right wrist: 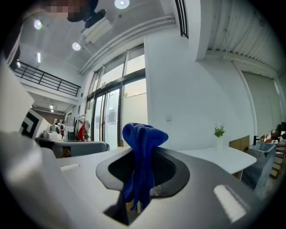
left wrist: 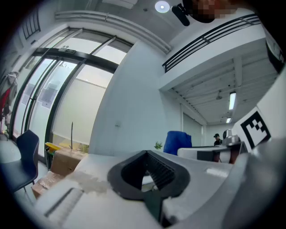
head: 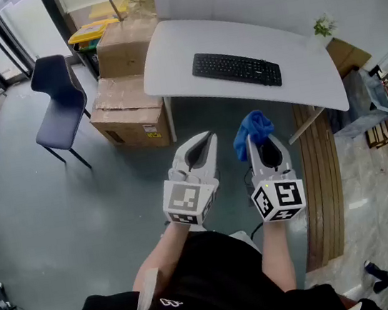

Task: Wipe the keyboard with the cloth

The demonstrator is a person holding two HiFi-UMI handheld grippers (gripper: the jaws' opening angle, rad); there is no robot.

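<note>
One cloth [head: 251,127] pinched in right tongs [head: 257,144]; left tongs [head: 208,142] closed, empty.

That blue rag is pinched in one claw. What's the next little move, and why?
Probably carry the right gripper forward toward the keyboard. Its jaws are shut on the cloth, but the keyboard lies on the white table well ahead of both grippers, so wiping can't start from here.

The cloth [head: 252,129] is blue, the keyboard [head: 236,69] black, the table [head: 178,48] white, the chair [head: 60,98] navy, the cardboard boxes [head: 128,99] brown. The left gripper [head: 209,137] and right gripper [head: 257,141] are pale grey with black-and-white markers.
</note>
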